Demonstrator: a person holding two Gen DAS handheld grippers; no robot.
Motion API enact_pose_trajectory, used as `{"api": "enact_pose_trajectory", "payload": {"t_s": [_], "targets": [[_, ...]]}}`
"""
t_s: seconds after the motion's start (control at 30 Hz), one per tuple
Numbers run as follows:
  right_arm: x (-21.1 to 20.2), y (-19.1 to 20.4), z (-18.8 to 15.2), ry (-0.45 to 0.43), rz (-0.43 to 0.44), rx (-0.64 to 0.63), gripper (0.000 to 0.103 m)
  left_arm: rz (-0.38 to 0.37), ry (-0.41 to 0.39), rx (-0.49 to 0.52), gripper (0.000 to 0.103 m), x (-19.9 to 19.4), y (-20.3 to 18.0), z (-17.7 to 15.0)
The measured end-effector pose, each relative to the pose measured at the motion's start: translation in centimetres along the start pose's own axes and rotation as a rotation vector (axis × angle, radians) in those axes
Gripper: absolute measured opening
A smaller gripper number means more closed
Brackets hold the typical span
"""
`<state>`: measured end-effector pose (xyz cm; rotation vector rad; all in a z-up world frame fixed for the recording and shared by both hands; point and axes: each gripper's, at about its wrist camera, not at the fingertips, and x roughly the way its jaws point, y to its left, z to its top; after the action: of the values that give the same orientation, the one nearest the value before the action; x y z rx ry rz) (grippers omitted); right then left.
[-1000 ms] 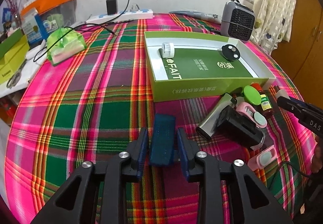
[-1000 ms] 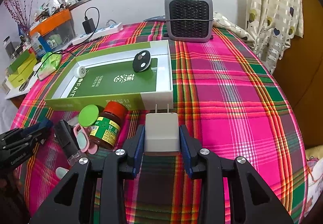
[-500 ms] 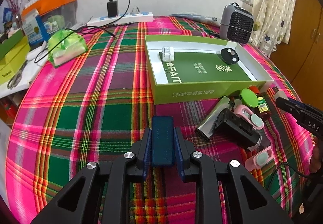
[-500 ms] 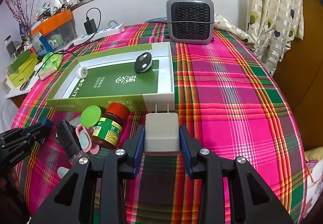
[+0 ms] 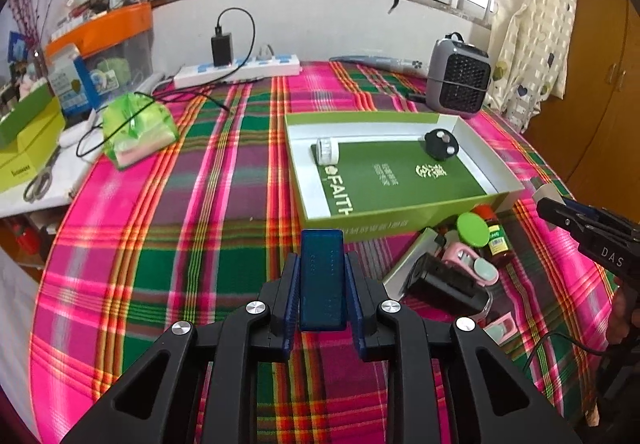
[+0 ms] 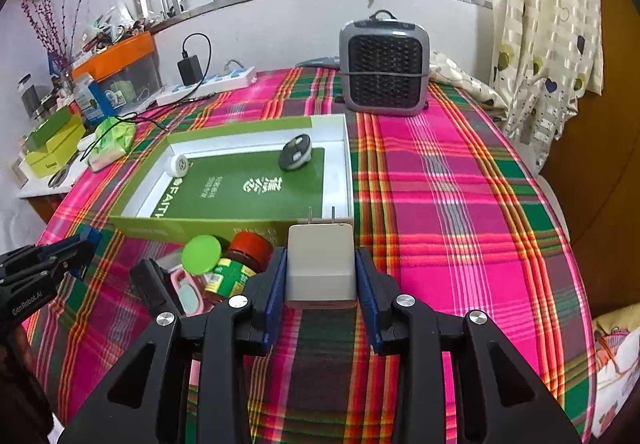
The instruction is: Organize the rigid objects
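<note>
Your left gripper (image 5: 322, 280) has its pads pressed against the two long sides of a blue block (image 5: 322, 278); its jaws have just been closing onto it and now stand narrow, clamped on it. The block's long axis runs straight out along the fingers, its far end pointing at the near wall of the green box (image 5: 400, 222), and it sits above the plaid tablecloth (image 5: 160, 244).

Your right gripper (image 6: 321, 278) holds a white charger plug (image 6: 321, 268) between its pads, jaws part-way closed on its flat sides. The plug's two prongs point away from you, toward the near right corner of the box, and its body lies in line with the fingers.

Just left of that plug lies a cluster on the cloth: a brown jar (image 6: 236, 264) with a red lid, a green round lid (image 6: 202, 254), a pink item (image 6: 188, 292) and a black device (image 6: 152, 286). In the left view a silver bar (image 5: 412, 258) lies slanted beside them.

Inside the box, a white roll (image 5: 327, 150) rests at the far left corner and a black key fob (image 5: 440, 142) near the far right.

Beyond the box stands a grey heater (image 6: 384, 68). A white power strip (image 5: 240, 68) lies along the far edge.
</note>
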<state>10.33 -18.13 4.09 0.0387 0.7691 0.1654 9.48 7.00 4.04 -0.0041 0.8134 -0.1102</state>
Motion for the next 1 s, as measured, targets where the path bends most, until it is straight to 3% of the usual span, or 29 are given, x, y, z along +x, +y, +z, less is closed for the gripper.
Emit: {"api": "enact_pose_trajectory", "payload": {"t_s": [0.4,1.0], "targets": [[0.7,1.1,3.1,-0.025,0.053,-0.053,0.035,-0.019,-0.016,0.003,0.021,0.8,-0.1,2.6],[6.3,2.9,7.6,0.034,0.108,-0.134,0.035,-0.036,-0.007,0.022,0.021,4.5,-0.9,6.8]]}}
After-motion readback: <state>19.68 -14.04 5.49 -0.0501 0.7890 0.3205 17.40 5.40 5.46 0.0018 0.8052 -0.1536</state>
